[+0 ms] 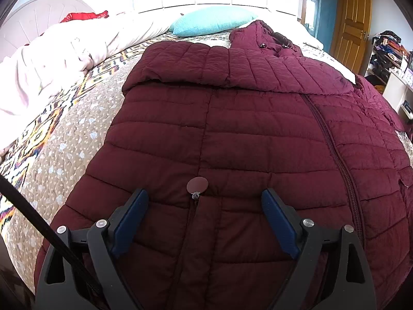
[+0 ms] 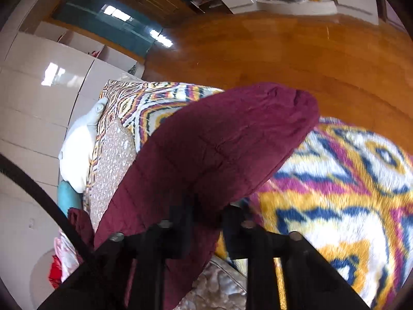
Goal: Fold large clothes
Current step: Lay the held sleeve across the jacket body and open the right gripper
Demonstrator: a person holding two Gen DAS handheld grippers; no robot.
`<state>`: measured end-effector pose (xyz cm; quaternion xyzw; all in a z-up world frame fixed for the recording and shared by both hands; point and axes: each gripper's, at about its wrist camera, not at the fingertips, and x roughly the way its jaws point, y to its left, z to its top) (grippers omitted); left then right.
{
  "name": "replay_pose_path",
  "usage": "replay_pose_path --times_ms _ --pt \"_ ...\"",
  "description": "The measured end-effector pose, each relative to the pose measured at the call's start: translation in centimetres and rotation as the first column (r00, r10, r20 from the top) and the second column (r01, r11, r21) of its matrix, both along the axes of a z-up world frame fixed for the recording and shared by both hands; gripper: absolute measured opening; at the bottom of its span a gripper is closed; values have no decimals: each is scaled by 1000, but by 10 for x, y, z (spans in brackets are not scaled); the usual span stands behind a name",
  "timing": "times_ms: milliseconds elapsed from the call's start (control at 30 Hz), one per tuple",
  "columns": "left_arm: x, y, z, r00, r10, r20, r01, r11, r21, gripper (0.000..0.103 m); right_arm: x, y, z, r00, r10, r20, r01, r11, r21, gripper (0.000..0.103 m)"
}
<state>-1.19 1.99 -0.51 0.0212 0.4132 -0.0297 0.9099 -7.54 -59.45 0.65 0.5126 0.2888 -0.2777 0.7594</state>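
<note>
A maroon quilted puffer jacket lies front-up on the bed, zipped, collar at the far end, with one sleeve folded across its chest. My left gripper hovers low over the hem area, jaws wide open, blue pads either side of a round pull tab, gripping nothing. In the right wrist view, the jacket's other sleeve rises from between the dark fingers of my right gripper, which is shut on it. The sleeve is lifted above the bed's edge, and the picture is blurred.
A patterned bedspread covers the bed. A white duvet is bunched at the left, and a teal pillow lies beyond the collar. A wooden door and cluttered shelves stand right. Wooden floor lies past the bed.
</note>
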Motion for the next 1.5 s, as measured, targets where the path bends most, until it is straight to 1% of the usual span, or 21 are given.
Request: replay_pose_path --times_ms 100,167,300,433,467,567,667,700,767,833,867,900,967,1000,1067,1133,1167,1233,1300,1400,1500 --pt "0 0 0 1000 -1 0 1 1000 -4 89 13 24 47 997 73 -34 -78 981 -180 13" --pt "0 1 0 1000 -2 0 2 1000 -9 89 25 55 87 987 151 -60 -162 936 -312 12" --pt "0 1 0 1000 -2 2 2 1000 -17 89 45 110 140 958 277 -72 -280 854 -438 11" --pt "-1 3 1 1000 -3 4 3 1000 -26 89 72 180 161 915 351 -199 -400 726 -558 11" --pt "-1 3 1 1000 -3 4 3 1000 -27 89 80 194 163 905 368 -215 -422 704 -571 11" --pt "-1 3 1 1000 -3 4 3 1000 -28 89 99 261 165 847 470 -248 -515 612 -600 10" --pt "-2 4 1 1000 -3 6 3 999 -38 89 125 343 158 741 605 -291 -632 481 -607 10" --pt "-2 4 1 1000 -3 7 4 999 -44 89 135 377 152 681 665 -305 -680 421 -600 10" --pt "-3 5 1 1000 -4 8 4 999 -51 89 148 426 142 581 748 -321 -747 334 -575 10" --pt "-3 6 1 1000 -4 10 5 998 -58 89 161 484 126 454 815 -359 -814 216 -539 10" --pt "-3 6 1 1000 -5 10 6 998 -62 89 166 504 117 403 835 -374 -837 171 -520 10" --pt "-3 6 1 1000 -5 11 6 998 -66 89 172 529 103 330 859 -392 -870 116 -479 11" --pt "-4 7 2 1000 -6 13 7 997 -77 89 185 557 79 230 873 -429 -912 39 -409 20" --pt "-5 8 2 1000 -7 14 8 997 -82 89 194 561 70 198 877 -438 -924 18 -382 28" --pt "-5 9 2 1000 -9 16 11 996 -94 89 196 568 64 147 896 -418 -942 -2 -336 31" --pt "-5 10 2 1000 -12 18 14 994 -107 89 185 564 65 119 914 -387 -948 -11 -318 38" --pt "-5 11 2 1000 -14 19 16 993 -114 89 180 559 68 122 920 -373 -948 -3 -318 40" --pt "-5 11 2 1000 -17 19 19 992 -124 90 175 546 79 138 928 -346 -946 20 -325 48" --pt "-6 12 3 1000 -18 21 21 991 -130 90 160 527 93 166 938 -306 -942 60 -329 49" --pt "-5 14 3 1000 -21 23 24 990 -142 90 149 498 106 225 945 -235 -936 143 -321 50" --pt "-5 14 3 999 -23 24 27 988 -150 90 139 470 116 286 946 -155 -921 226 -319 60"
